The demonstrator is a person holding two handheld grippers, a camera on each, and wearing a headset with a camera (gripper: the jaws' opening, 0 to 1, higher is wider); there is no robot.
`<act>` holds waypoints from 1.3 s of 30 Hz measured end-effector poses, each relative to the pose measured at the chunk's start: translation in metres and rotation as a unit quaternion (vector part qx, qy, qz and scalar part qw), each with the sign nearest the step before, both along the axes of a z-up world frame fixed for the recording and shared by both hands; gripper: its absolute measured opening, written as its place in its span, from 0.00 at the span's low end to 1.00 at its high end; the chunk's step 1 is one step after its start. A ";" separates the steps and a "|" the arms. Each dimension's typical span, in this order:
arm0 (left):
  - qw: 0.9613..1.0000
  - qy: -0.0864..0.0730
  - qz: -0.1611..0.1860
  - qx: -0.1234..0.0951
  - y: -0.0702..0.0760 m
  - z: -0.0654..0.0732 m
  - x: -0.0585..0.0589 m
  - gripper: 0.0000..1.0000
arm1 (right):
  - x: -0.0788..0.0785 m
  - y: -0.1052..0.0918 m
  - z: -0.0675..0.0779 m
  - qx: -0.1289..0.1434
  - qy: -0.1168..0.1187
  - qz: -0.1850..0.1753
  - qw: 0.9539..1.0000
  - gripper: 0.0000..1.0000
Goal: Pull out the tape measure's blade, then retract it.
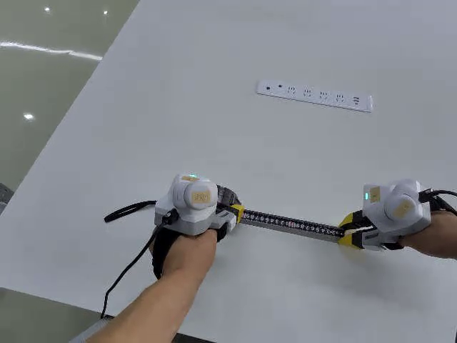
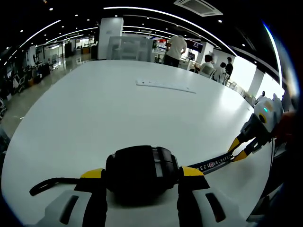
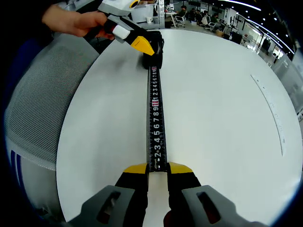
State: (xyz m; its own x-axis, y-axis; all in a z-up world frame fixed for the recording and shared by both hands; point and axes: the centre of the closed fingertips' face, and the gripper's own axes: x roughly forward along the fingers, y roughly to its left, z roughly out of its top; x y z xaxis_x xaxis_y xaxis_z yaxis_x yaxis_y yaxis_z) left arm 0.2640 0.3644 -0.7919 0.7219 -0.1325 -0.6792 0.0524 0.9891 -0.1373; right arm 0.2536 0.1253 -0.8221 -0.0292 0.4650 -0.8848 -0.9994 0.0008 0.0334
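A black tape measure case sits clamped between the yellow-tipped jaws of my left gripper, low on the white table; it also shows in the head view, the case beside my left gripper. Its dark numbered blade runs out to the right, flat over the table. My right gripper is shut on the blade's end. Along the right gripper view the blade stretches from my right gripper up to the case and the left gripper. A black wrist strap trails left of the case.
A white power strip lies on the table farther away. A grey mesh chair stands at the table's near edge. People stand far behind the table. A black cable hangs from the left gripper.
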 end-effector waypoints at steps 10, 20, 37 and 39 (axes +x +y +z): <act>1.000 0.001 -0.001 -0.001 0.000 0.001 -0.001 0.56 | -0.002 0.013 0.001 0.006 0.006 -0.001 1.000 0.11; 1.000 0.002 -0.004 -0.001 0.000 0.000 0.000 0.56 | 0.000 0.028 0.001 0.008 0.003 0.011 1.000 0.11; 1.000 0.003 -0.005 -0.003 0.000 0.001 0.000 0.56 | 0.001 0.055 -0.006 0.018 0.005 0.022 1.000 0.11; 1.000 0.003 -0.005 -0.003 0.000 0.001 0.000 0.56 | 0.001 0.057 -0.007 0.019 0.005 0.023 1.000 0.11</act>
